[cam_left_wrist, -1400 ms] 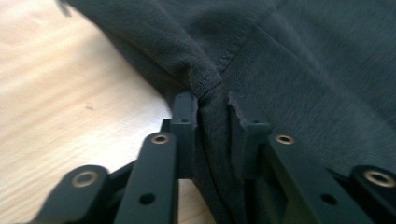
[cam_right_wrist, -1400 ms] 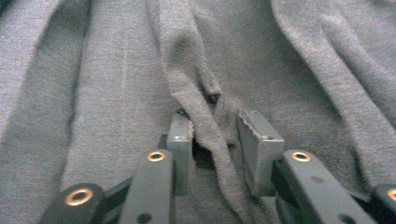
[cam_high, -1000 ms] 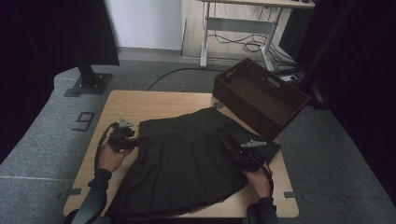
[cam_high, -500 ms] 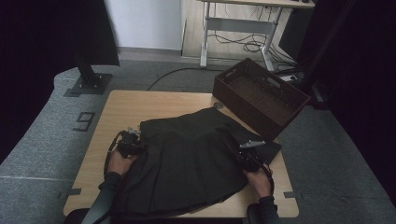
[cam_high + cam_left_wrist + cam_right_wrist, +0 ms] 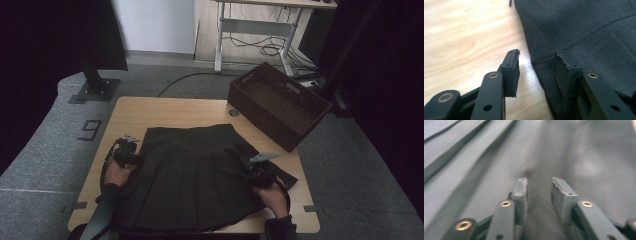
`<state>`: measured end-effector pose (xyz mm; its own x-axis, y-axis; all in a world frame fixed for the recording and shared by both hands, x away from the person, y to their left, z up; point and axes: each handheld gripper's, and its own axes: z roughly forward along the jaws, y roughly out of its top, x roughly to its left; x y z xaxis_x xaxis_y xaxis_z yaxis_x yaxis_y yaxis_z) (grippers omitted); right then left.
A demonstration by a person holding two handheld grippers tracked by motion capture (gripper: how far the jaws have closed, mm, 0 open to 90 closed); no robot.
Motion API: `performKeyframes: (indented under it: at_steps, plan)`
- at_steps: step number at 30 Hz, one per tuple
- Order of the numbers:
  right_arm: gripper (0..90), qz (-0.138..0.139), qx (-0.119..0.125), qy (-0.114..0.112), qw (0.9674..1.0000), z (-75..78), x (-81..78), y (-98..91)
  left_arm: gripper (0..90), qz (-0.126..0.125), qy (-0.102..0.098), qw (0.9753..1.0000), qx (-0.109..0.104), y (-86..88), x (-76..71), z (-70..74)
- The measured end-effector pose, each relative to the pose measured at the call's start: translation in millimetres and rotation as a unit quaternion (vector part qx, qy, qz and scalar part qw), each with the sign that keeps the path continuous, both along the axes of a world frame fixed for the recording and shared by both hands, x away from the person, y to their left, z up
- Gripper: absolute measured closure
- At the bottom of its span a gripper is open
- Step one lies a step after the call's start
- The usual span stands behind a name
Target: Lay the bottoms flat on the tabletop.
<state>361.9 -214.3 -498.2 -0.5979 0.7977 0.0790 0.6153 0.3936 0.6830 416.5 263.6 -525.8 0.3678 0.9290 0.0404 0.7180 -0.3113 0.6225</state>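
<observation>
The dark pleated skirt (image 5: 192,175) looks soft, light and floppy; best pinched at its side edges. Left claw (image 5: 536,65) straddles the left hem, part-open after just widening; right claw (image 5: 539,187), likewise, grips nothing.

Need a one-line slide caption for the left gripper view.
Left gripper, jaws apart, straddling the edge of a dark pleated skirt on the wooden table.

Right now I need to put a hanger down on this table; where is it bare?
The widest bare wood is the far strip of the table, between the skirt and the far edge, left of the basket. A narrower strip runs down the left side past the left gripper. The right side is crowded by the skirt, right gripper and basket.
</observation>
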Motion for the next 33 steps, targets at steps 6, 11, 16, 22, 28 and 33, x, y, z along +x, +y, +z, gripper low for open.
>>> performKeyframes:
  at_steps: [6, 11, 16, 22, 28, 33]
  plan:
    - [49.3, -0.057, -0.067, -0.026, 0.9958, -8.6, 77.0, -3.5, 68.9, -0.012, 0.004, 0.9998, -0.015, -5.1, -13.2, -1.5]
    - [71.8, -0.035, -0.078, 0.024, 0.9960, -29.4, 90.0, -6.3, 57.6, -0.023, 0.008, 0.9992, -0.033, 7.0, -18.4, 0.2]
    - [49.6, -0.056, -0.035, -0.019, 0.9976, -3.4, 97.3, -2.8, 36.9, -0.008, 0.012, 0.9988, -0.048, 9.5, -5.5, 0.0]
    - [42.7, -0.040, -0.058, 0.002, 0.9975, -3.8, 135.0, 23.1, 48.8, -0.021, 0.018, 0.9968, -0.075, -2.4, -2.0, -7.6]
    - [86.0, -0.030, -0.048, 0.058, 0.9967, -21.3, 134.6, 25.6, 79.4, -0.030, 0.012, 0.9959, -0.084, -7.9, -4.9, -5.1]
    - [87.6, -0.018, -0.028, -0.003, 0.9994, 9.3, 100.3, 18.8, 81.8, -0.043, -0.040, 0.9908, -0.122, -0.1, -26.8, 36.7]
